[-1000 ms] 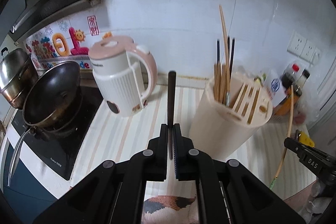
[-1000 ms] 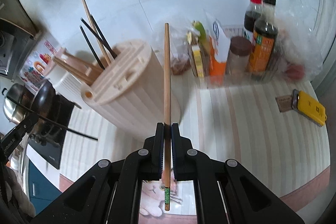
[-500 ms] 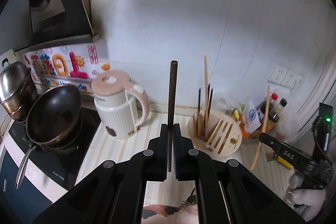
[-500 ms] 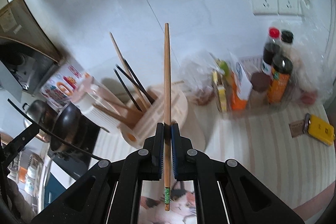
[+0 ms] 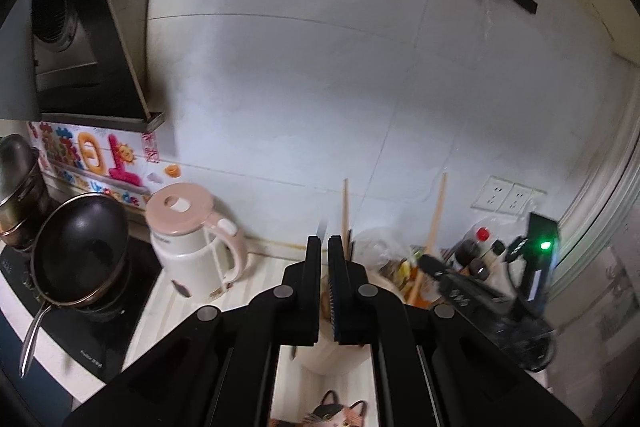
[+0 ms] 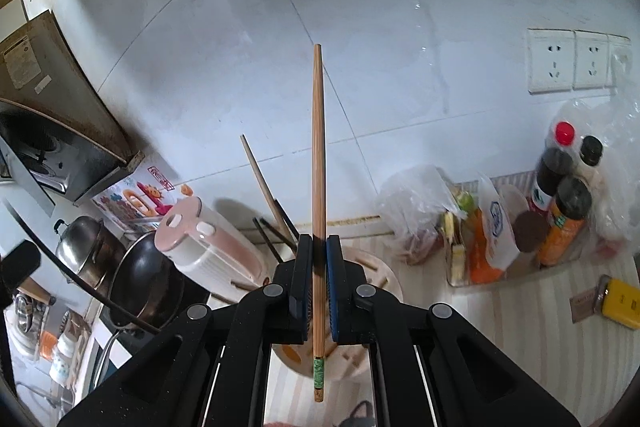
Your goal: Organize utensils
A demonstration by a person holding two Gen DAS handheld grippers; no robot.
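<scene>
My right gripper (image 6: 319, 247) is shut on a long wooden chopstick (image 6: 318, 155) that stands upright between its fingers, above the round cream utensil holder (image 6: 384, 283). The holder has several chopsticks (image 6: 262, 183) standing in it. My left gripper (image 5: 324, 247) has its jaws a narrow gap apart, above the same holder (image 5: 332, 359). Only a blurred dark tip (image 5: 322, 227) shows above its fingers; I cannot tell whether they grip it. The right gripper and its chopstick (image 5: 434, 223) show at the right of the left wrist view.
A pink and white kettle (image 5: 192, 243) stands left of the holder. A black wok (image 5: 80, 247) and a steel pot (image 5: 16, 187) sit on the hob at far left. Sauce bottles (image 6: 560, 195) and bags fill a tray at right. A yellow box (image 6: 620, 303) lies on the striped counter.
Both grippers have risen and pulled back from the holder. The dark chopstick that stood tall in my left gripper now shows only as a short blurred tip.
</scene>
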